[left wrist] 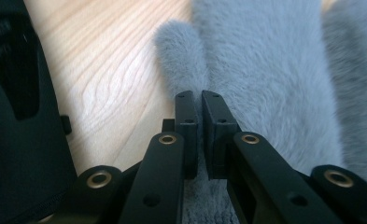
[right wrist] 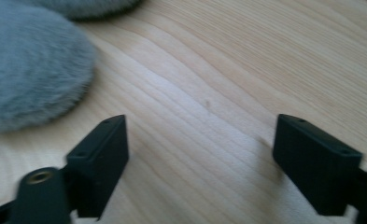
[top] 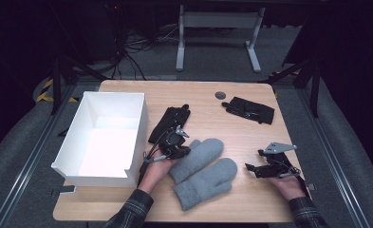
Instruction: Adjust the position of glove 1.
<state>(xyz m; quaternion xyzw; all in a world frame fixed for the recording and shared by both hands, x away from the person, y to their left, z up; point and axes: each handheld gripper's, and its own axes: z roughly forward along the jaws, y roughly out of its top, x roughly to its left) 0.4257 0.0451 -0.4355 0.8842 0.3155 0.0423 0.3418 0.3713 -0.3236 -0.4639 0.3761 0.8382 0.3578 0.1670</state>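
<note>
Two fluffy grey mittens lie side by side on the wooden table, the upper mitten (top: 200, 154) and the lower mitten (top: 208, 183). My left gripper (top: 188, 151) sits at the upper mitten's left edge. In the left gripper view the jaws (left wrist: 200, 100) stand almost together, pinching grey fur of that mitten (left wrist: 265, 70) just beside its thumb (left wrist: 181, 51). My right gripper (top: 254, 160) rests low to the right of the mittens. Its jaws (right wrist: 200, 123) are wide apart over bare wood, with a mitten tip (right wrist: 27, 70) off to their left.
A white open box (top: 139, 128) stands at the table's left. One black glove (top: 170, 121) lies between the box and the mittens, another black glove (top: 250, 109) at the back right. A small grey disc (top: 220, 95) sits near the far edge.
</note>
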